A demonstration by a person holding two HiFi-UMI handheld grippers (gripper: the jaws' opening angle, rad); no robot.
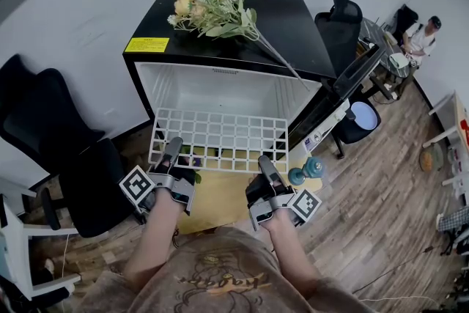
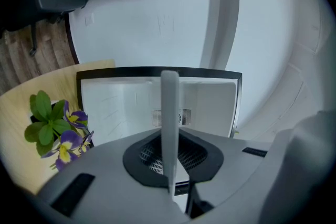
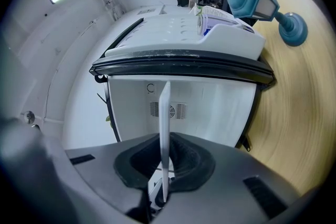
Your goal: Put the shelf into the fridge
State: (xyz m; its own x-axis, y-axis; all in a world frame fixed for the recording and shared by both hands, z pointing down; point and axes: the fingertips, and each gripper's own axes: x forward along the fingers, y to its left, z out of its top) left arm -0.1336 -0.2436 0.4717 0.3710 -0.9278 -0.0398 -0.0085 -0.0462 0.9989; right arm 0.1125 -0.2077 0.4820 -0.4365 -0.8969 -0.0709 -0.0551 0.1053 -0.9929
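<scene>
Left tool (image 1: 174, 146) is clamped on the near edge of the white wire shelf (image 1: 220, 134). Right tool (image 1: 264, 163) is clamped on the same edge further right. In both gripper views the shelf (image 2: 169, 113) shows edge-on as a thin strip pinched between the pads. Both tools point level at the open fridge (image 1: 293, 29).

The shelf is held flat in the air at the fridge mouth, far edge about at the opening. From the head view I can't tell if it has crossed the threshold or met any side ledges.

Risks from here:
- Racking: if one tool pushes ahead of the other, the grid skews and wedges between the white side walls. The shelf looks nearly as wide as the cavity, so there is little slack.
- Missing the ledges: if the far edge dips or rises, the shelf goes in crooked or drops to the floor of the cavity.
- Slip: both grips are on one thin edge with the whole grid cantilevered out, so a bump could twist it in the pads.
- Collateral: the door (image 1: 344, 88) stands open just right of the path. A blue ornament (image 1: 306, 171) sits on the wooden surface (image 1: 220, 205) near the right tool, and a bouquet (image 1: 212, 5) lies loose on top of the fridge, so a hard shove could shift it.
</scene>
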